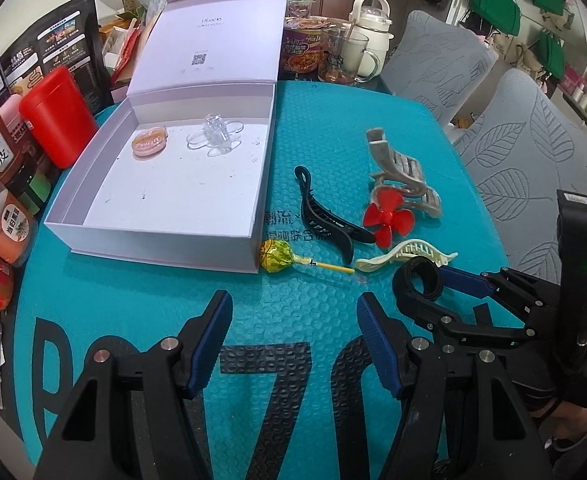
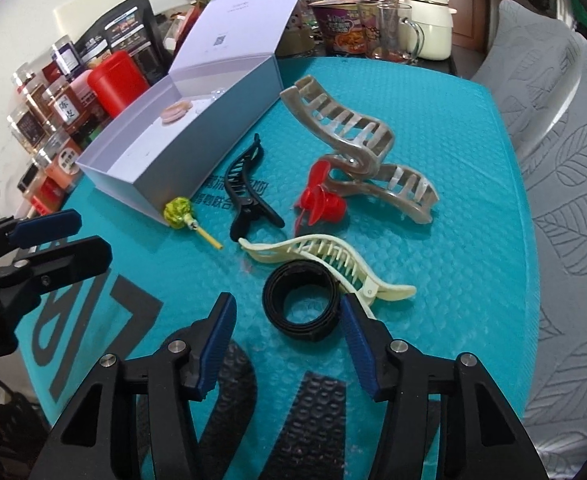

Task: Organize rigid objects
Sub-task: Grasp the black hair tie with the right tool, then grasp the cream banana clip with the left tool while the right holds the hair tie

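Note:
An open white box [image 1: 105, 144] [image 2: 213, 120] holds a pink compact [image 1: 150, 142] and a clear hair clip [image 1: 213, 136]. On the teal mat lie a lollipop [image 1: 273, 256] [image 2: 178, 211], a black clip [image 1: 325, 216] [image 2: 249, 184], a red propeller [image 1: 387, 212] [image 2: 325, 204], a beige claw clip [image 1: 401, 172] [image 2: 357, 148], a cream clip [image 1: 405, 254] [image 2: 325, 256] and a black strap roll [image 1: 423, 280] [image 2: 301, 304]. My left gripper [image 1: 293, 340] is open and empty above the mat. My right gripper [image 2: 289, 344] is open, its fingers either side of the strap roll.
Jars and a red canister [image 1: 59, 116] line the left edge. A noodle cup [image 1: 301, 48], a glass mug [image 1: 345, 56] and a cream kettle [image 1: 373, 28] stand at the back. Grey chairs [image 1: 533, 160] stand to the right.

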